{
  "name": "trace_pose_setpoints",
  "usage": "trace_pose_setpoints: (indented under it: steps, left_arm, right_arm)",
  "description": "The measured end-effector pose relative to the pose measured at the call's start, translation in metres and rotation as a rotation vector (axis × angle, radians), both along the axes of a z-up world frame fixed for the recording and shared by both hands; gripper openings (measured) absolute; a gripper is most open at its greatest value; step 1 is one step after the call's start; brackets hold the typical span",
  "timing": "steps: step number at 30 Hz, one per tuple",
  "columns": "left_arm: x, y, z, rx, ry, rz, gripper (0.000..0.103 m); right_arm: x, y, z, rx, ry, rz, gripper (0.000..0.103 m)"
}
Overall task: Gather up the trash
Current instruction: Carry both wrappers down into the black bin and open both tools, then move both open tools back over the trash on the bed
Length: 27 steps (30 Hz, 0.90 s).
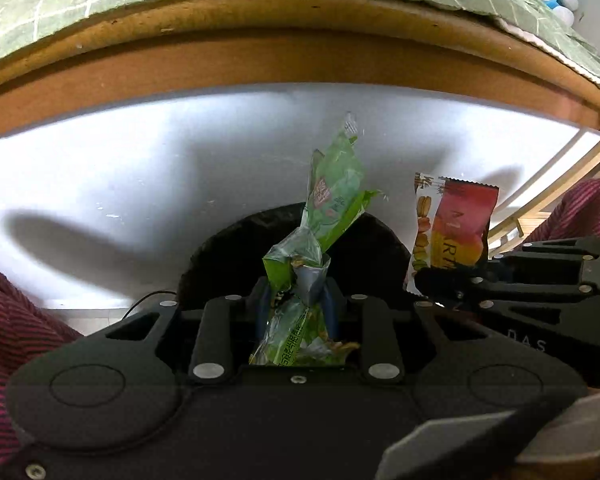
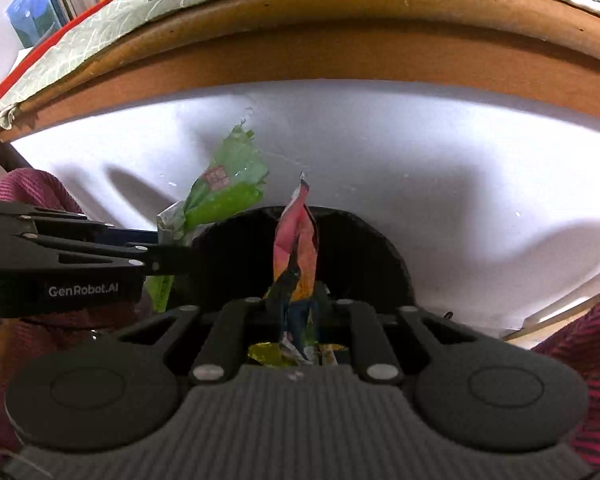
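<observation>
My left gripper [image 1: 300, 280] is clenched on a crumpled green wrapper [image 1: 332, 196], which sticks up over the dark opening of the black bin [image 1: 380, 248] below. My right gripper [image 2: 298, 300] pinches a red and orange snack wrapper [image 2: 296, 248], upright above the same bin. The two wrappers are side by side, close but apart, in front of the white wall [image 1: 140, 168] under the wooden table edge [image 1: 260, 60].
</observation>
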<state>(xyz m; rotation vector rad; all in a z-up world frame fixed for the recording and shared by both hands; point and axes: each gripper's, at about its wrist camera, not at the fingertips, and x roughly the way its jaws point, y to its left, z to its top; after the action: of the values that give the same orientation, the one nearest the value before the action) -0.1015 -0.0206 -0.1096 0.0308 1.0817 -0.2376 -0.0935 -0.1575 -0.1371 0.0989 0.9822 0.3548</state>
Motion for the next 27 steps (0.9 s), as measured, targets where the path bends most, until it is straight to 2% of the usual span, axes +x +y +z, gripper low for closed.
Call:
trace_pose_setpoints:
  steps: [11, 12, 13, 15, 22, 25, 27]
  left_arm:
    - [-0.001, 0.0, 0.006, -0.001, -0.007, 0.008, 0.026]
    - [-0.001, 0.0, 0.006, 0.0, -0.009, 0.01, 0.029]
    - [-0.002, 0.001, 0.007, 0.0, -0.012, 0.011, 0.031]
    - [-0.003, 0.001, 0.008, -0.001, -0.018, 0.014, 0.039]
    - [-0.004, 0.005, 0.022, 0.011, -0.062, 0.022, 0.052]
    - [-0.006, 0.011, 0.034, 0.018, -0.104, 0.014, 0.057]
    - [-0.007, 0.013, 0.047, 0.017, -0.136, 0.009, 0.065]
  right_arm:
    - [-0.003, -0.003, 0.001, 0.004, -0.01, -0.001, 0.023]
    - [-0.003, -0.003, 0.002, 0.002, -0.013, -0.002, 0.037]
    - [-0.003, -0.003, 0.001, 0.005, -0.015, -0.003, 0.046]
    - [-0.003, -0.003, 0.002, 0.012, -0.017, -0.004, 0.054]
    - [-0.003, -0.004, 0.004, 0.016, -0.026, -0.007, 0.06]
    - [-0.005, -0.008, 0.012, 0.014, -0.057, -0.006, 0.061]
    - [-0.005, -0.01, 0.023, 0.024, -0.094, -0.002, 0.061]
